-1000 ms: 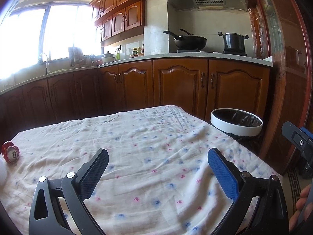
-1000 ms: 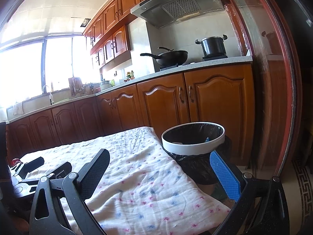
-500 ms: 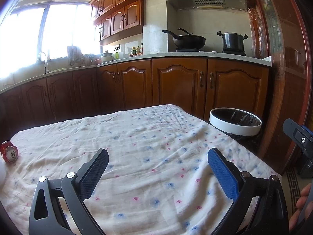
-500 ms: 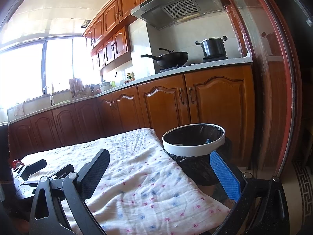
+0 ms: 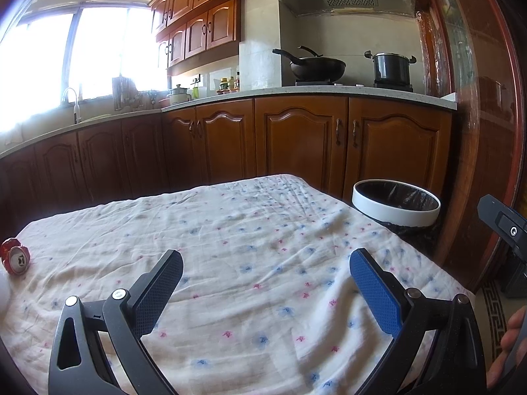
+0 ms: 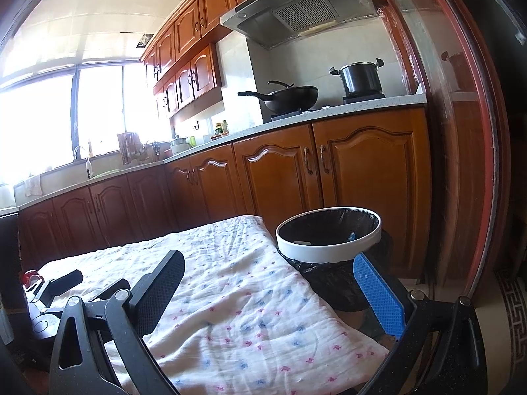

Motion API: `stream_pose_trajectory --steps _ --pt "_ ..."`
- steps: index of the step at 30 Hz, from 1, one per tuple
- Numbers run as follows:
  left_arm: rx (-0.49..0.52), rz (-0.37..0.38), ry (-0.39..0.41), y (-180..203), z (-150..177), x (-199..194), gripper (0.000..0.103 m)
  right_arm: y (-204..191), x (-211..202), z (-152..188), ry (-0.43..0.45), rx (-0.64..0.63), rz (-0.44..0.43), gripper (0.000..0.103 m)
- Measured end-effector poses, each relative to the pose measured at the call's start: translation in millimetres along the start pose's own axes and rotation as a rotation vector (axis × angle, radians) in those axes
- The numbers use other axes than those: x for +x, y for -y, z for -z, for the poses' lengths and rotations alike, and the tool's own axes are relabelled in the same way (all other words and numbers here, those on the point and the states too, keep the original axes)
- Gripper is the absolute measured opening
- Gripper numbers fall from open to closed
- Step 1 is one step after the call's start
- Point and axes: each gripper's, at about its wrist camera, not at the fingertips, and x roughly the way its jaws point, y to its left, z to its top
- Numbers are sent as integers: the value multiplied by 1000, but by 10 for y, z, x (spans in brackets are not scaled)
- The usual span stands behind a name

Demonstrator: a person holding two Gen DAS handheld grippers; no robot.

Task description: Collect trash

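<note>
A crushed red can (image 5: 15, 256) lies on its side at the table's far left edge; it also shows in the right wrist view (image 6: 31, 276). A white-rimmed trash bin (image 5: 396, 201) with a black liner stands off the table's right side, and it also shows in the right wrist view (image 6: 329, 237). My left gripper (image 5: 266, 265) is open and empty above the flowered tablecloth (image 5: 250, 240). My right gripper (image 6: 269, 268) is open and empty above the table's right corner, close to the bin. The left gripper (image 6: 82, 284) shows at the left of the right wrist view.
Wooden kitchen cabinets (image 5: 296, 141) run behind the table, with a wok (image 5: 313, 65) and a pot (image 5: 392, 67) on the stove. A red-framed glass door (image 6: 467, 164) stands right of the bin. A patterned rug edge (image 6: 513, 309) lies on the floor.
Both views have shifted only slightly; the right gripper has drifted a little, so the bin sits marginally lower. Nothing was grasped or released.
</note>
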Motion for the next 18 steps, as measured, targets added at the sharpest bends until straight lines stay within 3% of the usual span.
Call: stream_pose_trajectory --steps 18 --pt "-8 17 -27 -22 -22 80 102 38 37 17 -13 19 -5 103"
